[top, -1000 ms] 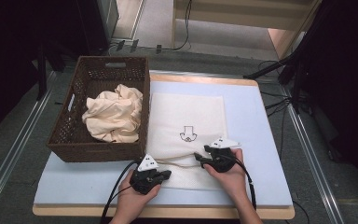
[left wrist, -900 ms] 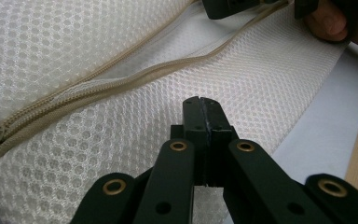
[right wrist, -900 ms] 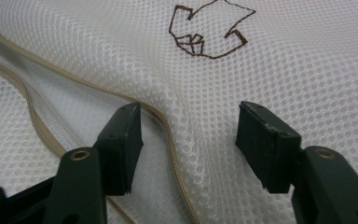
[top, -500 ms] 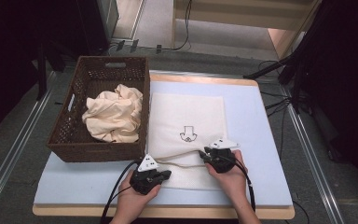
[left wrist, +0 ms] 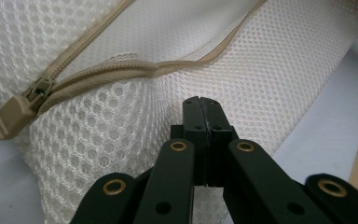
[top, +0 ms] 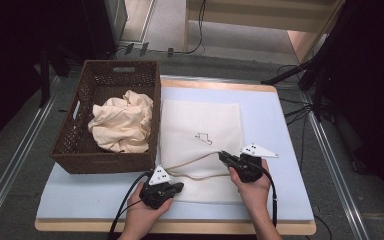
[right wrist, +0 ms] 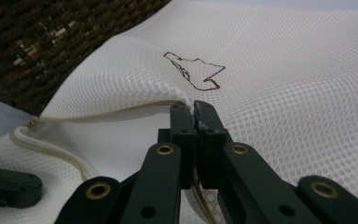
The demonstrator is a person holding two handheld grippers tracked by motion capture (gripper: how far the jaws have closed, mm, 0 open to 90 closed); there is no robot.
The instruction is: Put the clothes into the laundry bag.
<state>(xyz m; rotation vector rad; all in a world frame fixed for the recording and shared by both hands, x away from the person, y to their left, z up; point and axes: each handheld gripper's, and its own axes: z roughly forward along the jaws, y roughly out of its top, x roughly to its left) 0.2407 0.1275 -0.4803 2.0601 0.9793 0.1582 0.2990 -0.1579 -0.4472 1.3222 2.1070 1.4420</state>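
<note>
High view: fixed above the near edge, facing forward and down, far enough to take in the whole surface (top: 280,150). Left gripper view: rides low, looking along its jaws, very close on the mesh bag (left wrist: 270,79) (zipper pull at left). Right gripper view: same bag, close, with the basket (right wrist: 51,42) behind.

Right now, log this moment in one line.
left gripper: shut on mesh bag | right gripper: just closed on zipper edge, lifting | basket: cloth inside

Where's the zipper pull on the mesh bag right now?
In the left gripper view, the zipper pull sits at the far left, at the corner of the mesh bag, left of the left gripper.
</note>
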